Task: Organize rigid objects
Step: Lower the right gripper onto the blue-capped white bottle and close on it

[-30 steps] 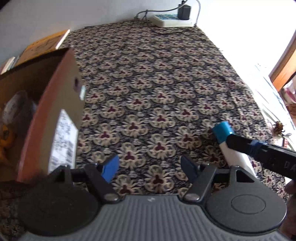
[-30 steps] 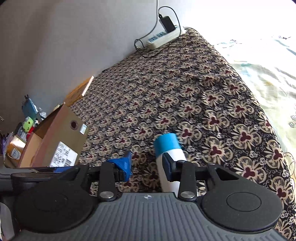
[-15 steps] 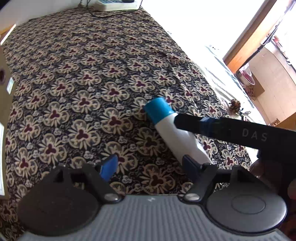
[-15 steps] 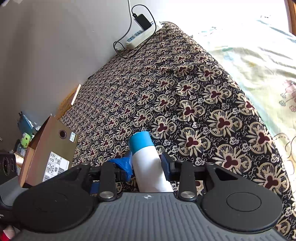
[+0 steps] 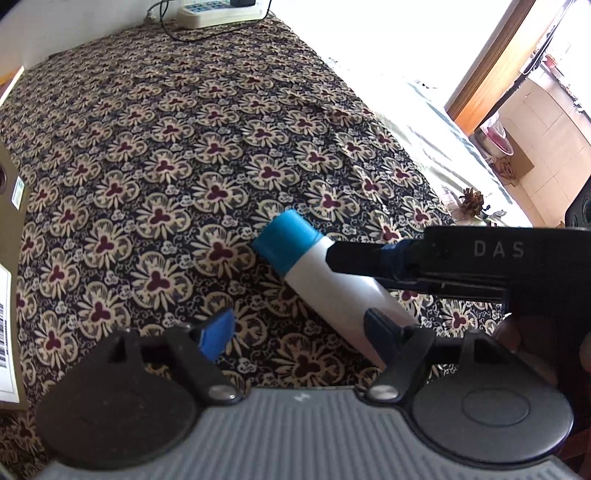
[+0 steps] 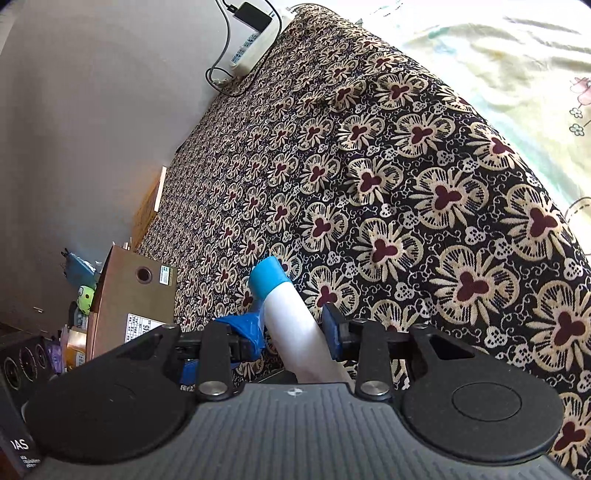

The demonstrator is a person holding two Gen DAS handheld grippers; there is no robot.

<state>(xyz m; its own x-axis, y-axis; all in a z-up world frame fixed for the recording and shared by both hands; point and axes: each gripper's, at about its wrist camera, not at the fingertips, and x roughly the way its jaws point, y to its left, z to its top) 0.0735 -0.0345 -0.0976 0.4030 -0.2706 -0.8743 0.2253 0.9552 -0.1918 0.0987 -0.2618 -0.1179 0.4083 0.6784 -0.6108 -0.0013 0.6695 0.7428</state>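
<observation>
White with a blue cap, the bottle [image 6: 291, 325] sits in the lower middle of my right view. My right gripper [image 6: 295, 334] holds it, one pad on each side. In my left view the bottle [image 5: 325, 280] lies slanted in the middle, cap up and to the left, over the flowered cloth [image 5: 207, 147]. My left gripper [image 5: 299, 336] is wide and holds nothing, though one of its fingers [image 5: 380, 334] is right by the bottle. A brown box [image 6: 129, 299] stands at the left of my right view. A power strip [image 5: 218, 14] lies at the top of my left view.
</observation>
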